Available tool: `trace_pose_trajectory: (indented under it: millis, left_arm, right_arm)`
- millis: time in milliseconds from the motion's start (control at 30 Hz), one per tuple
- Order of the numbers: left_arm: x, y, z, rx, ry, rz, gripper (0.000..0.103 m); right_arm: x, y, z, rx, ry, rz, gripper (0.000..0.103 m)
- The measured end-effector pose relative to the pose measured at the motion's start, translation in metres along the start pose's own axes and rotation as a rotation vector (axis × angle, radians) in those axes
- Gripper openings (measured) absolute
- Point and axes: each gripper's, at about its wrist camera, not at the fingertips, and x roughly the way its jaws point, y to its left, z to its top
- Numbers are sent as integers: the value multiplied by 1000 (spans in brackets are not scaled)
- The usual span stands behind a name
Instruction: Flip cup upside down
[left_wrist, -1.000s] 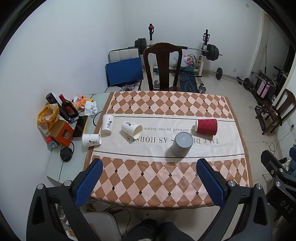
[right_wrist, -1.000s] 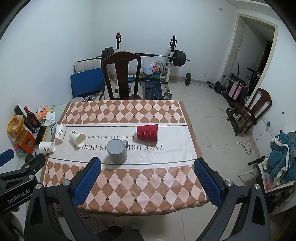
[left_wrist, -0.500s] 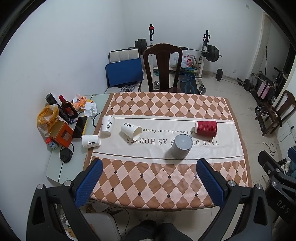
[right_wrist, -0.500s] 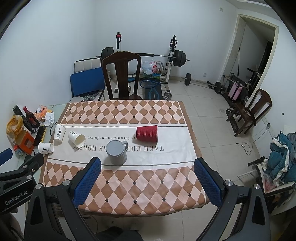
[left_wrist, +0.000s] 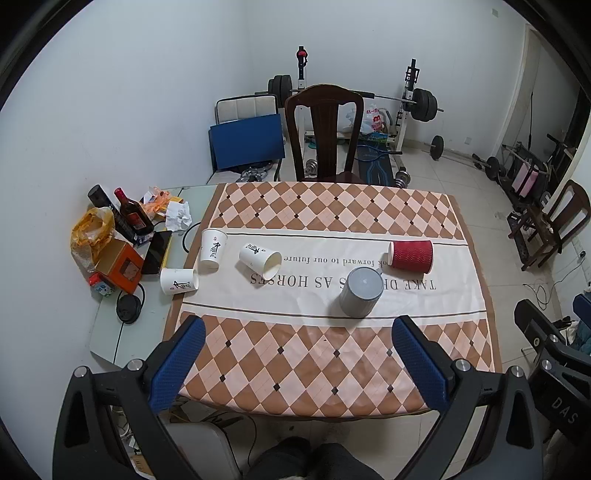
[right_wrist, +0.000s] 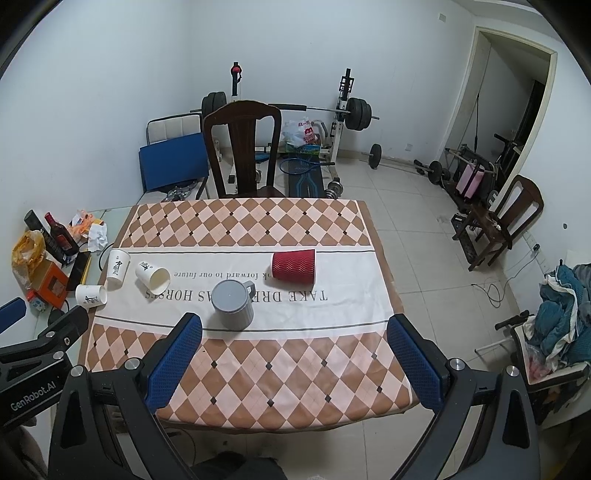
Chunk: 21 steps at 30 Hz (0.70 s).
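Note:
A grey mug (left_wrist: 361, 291) (right_wrist: 232, 304) stands upside down on the cloth's white band. A red ribbed paper cup (left_wrist: 410, 255) (right_wrist: 294, 266) lies on its side behind it. One white paper cup (left_wrist: 260, 259) (right_wrist: 152, 277) lies on its side, mouth toward me. Another white cup (left_wrist: 213, 250) (right_wrist: 118, 267) stands inverted at the cloth's left edge, and a third (left_wrist: 178, 281) (right_wrist: 91, 295) lies on its side off the cloth. My left gripper (left_wrist: 297, 365) and right gripper (right_wrist: 293, 363) are both open and empty, high above the table's near edge.
The table (left_wrist: 332, 354) has a checkered cloth. Bottles, an orange box (left_wrist: 120, 264) and bags clutter the grey side table on the left. A wooden chair (left_wrist: 325, 133) stands behind the table, with gym gear beyond. The other gripper shows at each view's edge.
Both grippers have drawn back and up slightly, so the table looks a little smaller. Nothing on the table has moved.

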Motion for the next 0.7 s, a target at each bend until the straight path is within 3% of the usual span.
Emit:
trace_pose_trajectory:
  millis: [700]
  left_arm:
    - [1, -3, 1, -1, 2, -3, 103]
  right_arm:
    - [2, 2, 4, 0, 6, 4, 101]
